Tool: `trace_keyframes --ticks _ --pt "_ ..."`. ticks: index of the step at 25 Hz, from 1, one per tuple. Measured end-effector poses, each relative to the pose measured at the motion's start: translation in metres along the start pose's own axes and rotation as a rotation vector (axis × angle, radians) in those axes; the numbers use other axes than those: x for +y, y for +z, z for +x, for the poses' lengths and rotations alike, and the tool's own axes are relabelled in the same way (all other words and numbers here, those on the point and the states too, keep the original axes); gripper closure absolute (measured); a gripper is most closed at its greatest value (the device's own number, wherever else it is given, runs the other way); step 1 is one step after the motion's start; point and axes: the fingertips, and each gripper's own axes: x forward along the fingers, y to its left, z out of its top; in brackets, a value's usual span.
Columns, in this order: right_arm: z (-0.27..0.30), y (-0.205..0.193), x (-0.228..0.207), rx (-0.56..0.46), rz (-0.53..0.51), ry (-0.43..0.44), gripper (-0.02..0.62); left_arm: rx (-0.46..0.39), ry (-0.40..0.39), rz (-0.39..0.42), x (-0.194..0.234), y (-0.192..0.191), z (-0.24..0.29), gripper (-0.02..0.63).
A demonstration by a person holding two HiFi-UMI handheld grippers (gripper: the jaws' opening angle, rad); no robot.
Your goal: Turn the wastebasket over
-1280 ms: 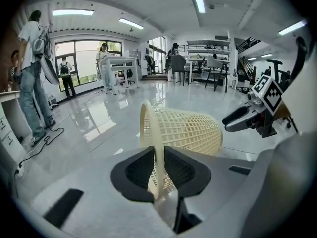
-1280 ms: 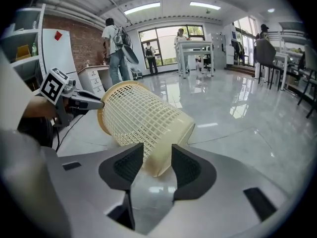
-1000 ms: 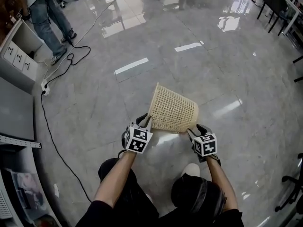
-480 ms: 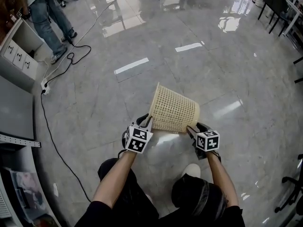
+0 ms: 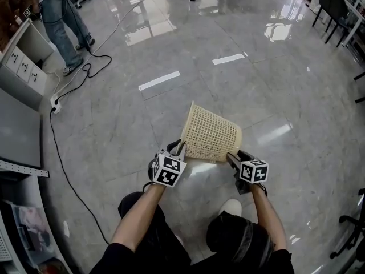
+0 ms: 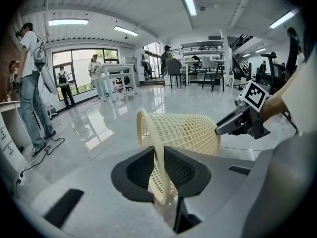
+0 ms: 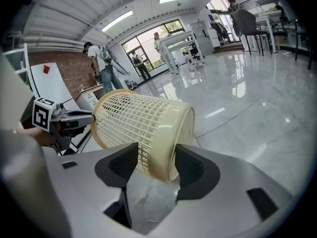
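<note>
Wastebasket point(image 5: 212, 135), cream plastic mesh, sits at centre of the head view on its side. Its mouth points to about 10 o'clock and its base point(image 7: 184, 133) to about 4 o'clock, so it is neither upright nor upside down. It is over the glossy tile floor point(image 5: 274, 84); whether any part touches the floor can't be told. Left gripper point(image 5: 177, 150) is at the basket's 8 o'clock, its jaws pinched on the rim point(image 6: 144, 133), with the rim band running straight through the narrow gap between the pads. Right gripper point(image 5: 231, 157) is at the basket's 4 o'clock with its jaws spread wide. The lower corner of the base sits between them; the pads look to be alongside it rather than clamping, though contact on the mesh side can't be ruled out. So the real hold looks to be the left one only. Progress judged roughly half: the basket is tipped a quarter-turn and the flip is not finished. Left to do, as a judgement: keep rotating it about the rim grip until it stands on its other end, set it on the floor, then let go with the left. The right likely needs a fresh hold or just steadies the base. Which end it should finish on can't be read from this moment alone. A bystander point(image 5: 60, 16) stands far off at 10 o'clock, a black cable point(image 5: 63, 153) trails at 9 o'clock, and both are well apart from the basket.
</note>
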Motion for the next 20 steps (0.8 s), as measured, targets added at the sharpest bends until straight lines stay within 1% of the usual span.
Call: trace_keyframes --ticks 5,11,16,20 --pt "-0.004 0.001 -0.006 0.02 0.025 -0.008 0.365 -0.003 -0.019 0.011 -0.008 0.003 0.003 0.538" --pt "-0.026 0.002 -0.023 0.015 0.029 -0.066 0.365 -0.033 -0.053 0.013 -0.026 0.016 0.013 0.538" --pt "-0.062 0.014 -0.048 -0.055 0.068 -0.143 0.366 -0.058 -0.111 0.018 -0.055 0.032 0.028 0.538" --pt "-0.101 0.023 -0.067 -0.079 0.017 -0.227 0.366 -0.073 -0.171 0.013 -0.085 0.043 0.043 0.537"
